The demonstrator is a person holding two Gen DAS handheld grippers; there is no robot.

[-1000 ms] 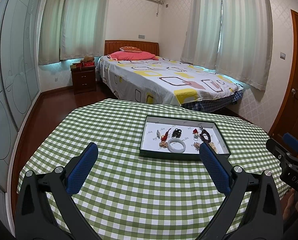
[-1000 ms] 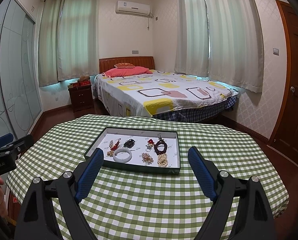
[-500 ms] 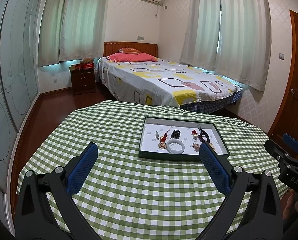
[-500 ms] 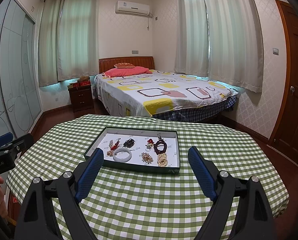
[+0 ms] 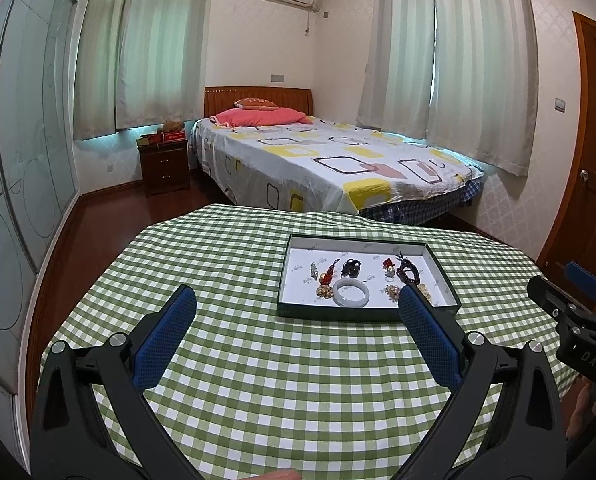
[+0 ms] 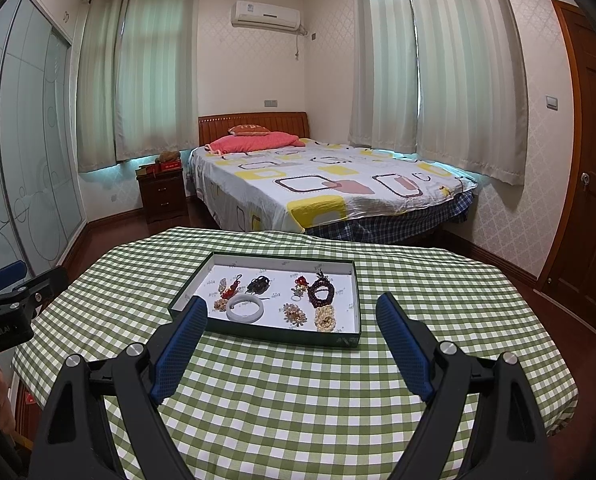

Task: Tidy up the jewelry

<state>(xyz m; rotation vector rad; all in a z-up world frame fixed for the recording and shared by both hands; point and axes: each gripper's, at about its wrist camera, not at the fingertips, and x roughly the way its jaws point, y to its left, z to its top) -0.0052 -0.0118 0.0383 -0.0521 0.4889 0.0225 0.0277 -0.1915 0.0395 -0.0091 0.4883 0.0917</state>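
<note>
A dark green tray (image 5: pixel 362 314) with a white floor lies on the green checked tablecloth (image 5: pixel 257 360); it also shows in the right wrist view (image 6: pixel 265 330). In it lie several jewelry pieces: a white bangle (image 5: pixel 352 297) (image 6: pixel 244 307), a dark bead bracelet (image 5: pixel 408 274) (image 6: pixel 321 295), a black ornament (image 6: pixel 259 284), red knots (image 6: pixel 233 286), and pale bead clusters (image 6: pixel 325 317). My left gripper (image 5: pixel 295 300) is open and empty, held above the table short of the tray. My right gripper (image 6: pixel 291 306) is open and empty, near the tray's front edge.
The round table's edges fall away left and right. A bed (image 6: pixel 318 184) stands behind the table, with a dark nightstand (image 6: pixel 161 190) to its left. A wooden door (image 6: pixel 590 160) is at the right, a glass wardrobe (image 6: pixel 21 160) at the left.
Both views have pulled slightly up and back, so the tray sits a little farther away. Both grippers stay open and empty. The jewelry has not moved.
</note>
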